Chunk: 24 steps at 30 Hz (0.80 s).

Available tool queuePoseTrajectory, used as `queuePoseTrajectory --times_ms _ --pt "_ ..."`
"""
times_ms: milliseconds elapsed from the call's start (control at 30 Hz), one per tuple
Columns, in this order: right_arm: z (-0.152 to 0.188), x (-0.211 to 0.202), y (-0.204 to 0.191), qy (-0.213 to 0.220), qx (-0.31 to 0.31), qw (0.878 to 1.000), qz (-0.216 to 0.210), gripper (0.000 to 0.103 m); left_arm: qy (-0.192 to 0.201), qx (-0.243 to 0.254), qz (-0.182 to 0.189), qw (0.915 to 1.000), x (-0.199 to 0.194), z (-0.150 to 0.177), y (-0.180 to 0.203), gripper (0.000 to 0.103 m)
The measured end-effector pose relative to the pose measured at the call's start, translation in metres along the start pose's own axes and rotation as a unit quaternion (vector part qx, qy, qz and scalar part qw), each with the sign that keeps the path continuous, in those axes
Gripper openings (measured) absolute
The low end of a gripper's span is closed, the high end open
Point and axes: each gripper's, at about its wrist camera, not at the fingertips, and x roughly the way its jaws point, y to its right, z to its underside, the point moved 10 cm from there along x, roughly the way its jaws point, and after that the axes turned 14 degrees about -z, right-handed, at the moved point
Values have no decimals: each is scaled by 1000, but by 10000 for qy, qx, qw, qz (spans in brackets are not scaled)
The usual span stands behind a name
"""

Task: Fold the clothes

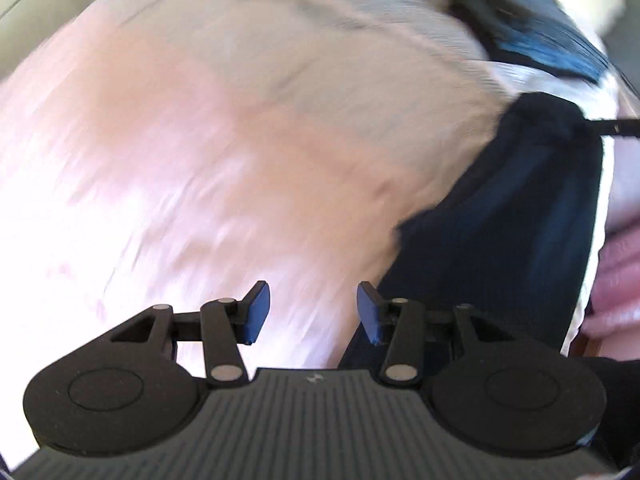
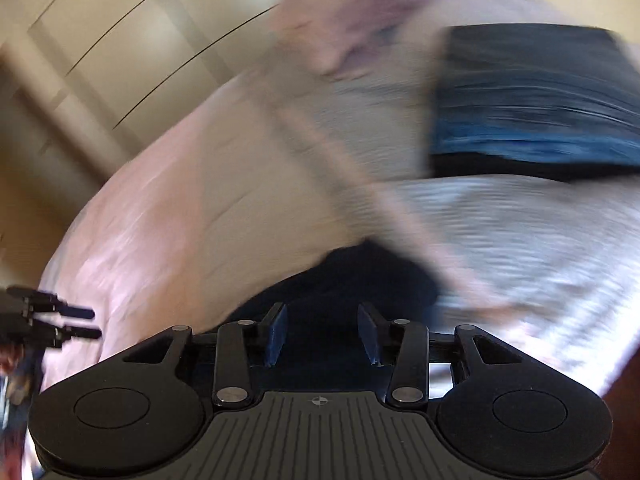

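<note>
— Showing what, exactly?
— Left gripper (image 1: 313, 311): jaws spread apart, empty, above pale pink bedding (image 1: 168, 152). Right gripper (image 2: 322, 338): jaws also apart, empty, over a dark navy garment (image 2: 360, 280) lying on the bedding.
— Other clothes?
— A folded blue item (image 2: 536, 104) rests farther back. Both views are blurred.

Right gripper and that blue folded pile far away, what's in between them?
In the right wrist view, a dark navy garment lies just ahead of the right gripper, then pale bedding stretches to the blue folded pile.
</note>
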Motion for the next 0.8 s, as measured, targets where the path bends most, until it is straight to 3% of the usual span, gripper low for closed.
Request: queuePoseTrajectory --times_ms 100,200,300,400,533,733,800 --pt "16 34 -2 -585 -116 9982 52 43 -51 -465 356 9983 11 29 -5 43" --pt "37 50 23 -1125 176 9885 993 43 181 -525 1036 9931 25 30 17 43" --pt "39 55 14 -1179 44 9851 1255 43 420 -534 1838 9806 40 11 46 45" --pt "40 64 -4 -1272 -313 9830 1287 43 360 -463 2469 9673 58 -2 71 58" --pt "44 80 -10 -1436 -362 9789 1406 43 -20 -198 3124 9497 66 -5 99 42" --pt "46 89 4 -1528 -225 9744 1632 43 -136 204 3846 9228 39 3 121 46" --pt "45 91 7 -1537 -183 9740 1654 43 -255 77 3973 9173 48 -3 123 46"
